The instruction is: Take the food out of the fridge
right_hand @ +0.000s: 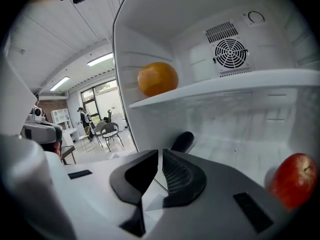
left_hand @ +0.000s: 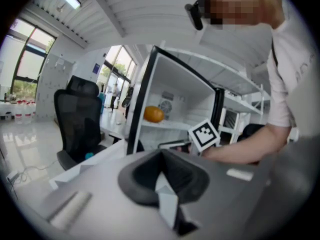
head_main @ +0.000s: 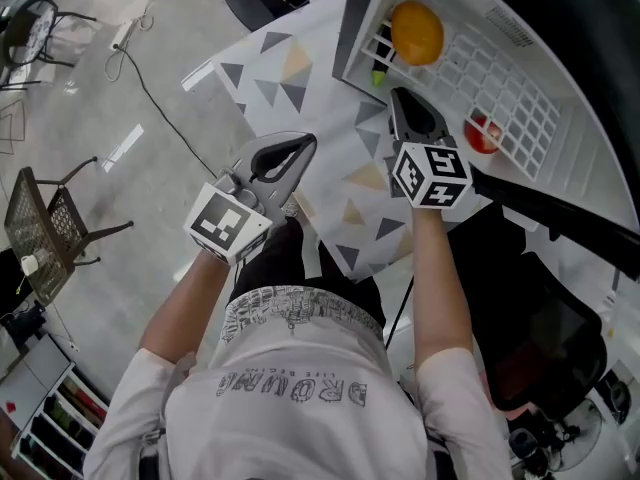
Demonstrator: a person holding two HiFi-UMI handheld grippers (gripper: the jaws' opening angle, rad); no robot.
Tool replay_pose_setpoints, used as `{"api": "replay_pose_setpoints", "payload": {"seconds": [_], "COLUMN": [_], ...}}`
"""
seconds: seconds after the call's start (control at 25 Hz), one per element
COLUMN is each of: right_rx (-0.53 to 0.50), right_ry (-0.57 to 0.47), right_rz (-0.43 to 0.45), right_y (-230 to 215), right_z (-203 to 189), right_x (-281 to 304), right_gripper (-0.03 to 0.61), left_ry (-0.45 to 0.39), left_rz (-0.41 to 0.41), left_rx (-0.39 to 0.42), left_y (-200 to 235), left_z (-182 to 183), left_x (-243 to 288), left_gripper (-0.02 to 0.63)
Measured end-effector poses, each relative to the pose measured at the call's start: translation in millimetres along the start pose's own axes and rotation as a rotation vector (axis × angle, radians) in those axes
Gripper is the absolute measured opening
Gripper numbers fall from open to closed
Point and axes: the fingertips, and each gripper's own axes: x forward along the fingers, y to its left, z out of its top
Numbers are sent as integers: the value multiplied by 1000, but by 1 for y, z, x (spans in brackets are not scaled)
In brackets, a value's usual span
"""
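Hovering R claw [right_hand: 160,155] by fridge wall edge [right_hand: 125,86], barely parted, empty, L claw [left_hand: 162,155] closed.

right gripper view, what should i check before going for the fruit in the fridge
1. Fridge open, inside reachable: ok.
2. Orange on the upper shelf, unobstructed: ok.
3. Apple on the level below, to the right of the jaws: ok.
4. Right gripper empty: ok.
5. Its jaws wide enough for a fruit: not ok, barely apart.
6. Left gripper shut, empty, outside the fridge: ok.
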Motion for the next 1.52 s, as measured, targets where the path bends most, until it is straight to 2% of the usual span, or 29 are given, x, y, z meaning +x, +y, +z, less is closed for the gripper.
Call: {"api": "replay_pose_setpoints", "payload": {"seconds": [0.24,0.56,0.88,1.2,1.52], "right_rx": [5,-18,-72,-122,-134], "right_ry": [7,38,103,167,194], "right_rz": [-10,-53,-97,-155,-183], "right_y": [-1,-9,-14,-20,-21], "right_z": [-6,-11,-15,-30,-33], "right_x": [19,47,71,85,83], "right_gripper": [39,127,181,185,153], "left_ry": [-13,-44,-48,-49,-42], "left_rz": [12,24,34,34,22], "left_rx": [-8,-22,-36,-51,-43], "left_y": [12,20,32,38,37], "left_z": [-9,-13,-23,-29,-29], "left_x": [6,10,7,9,13], "left_gripper": [0,0,0,0,0]}}
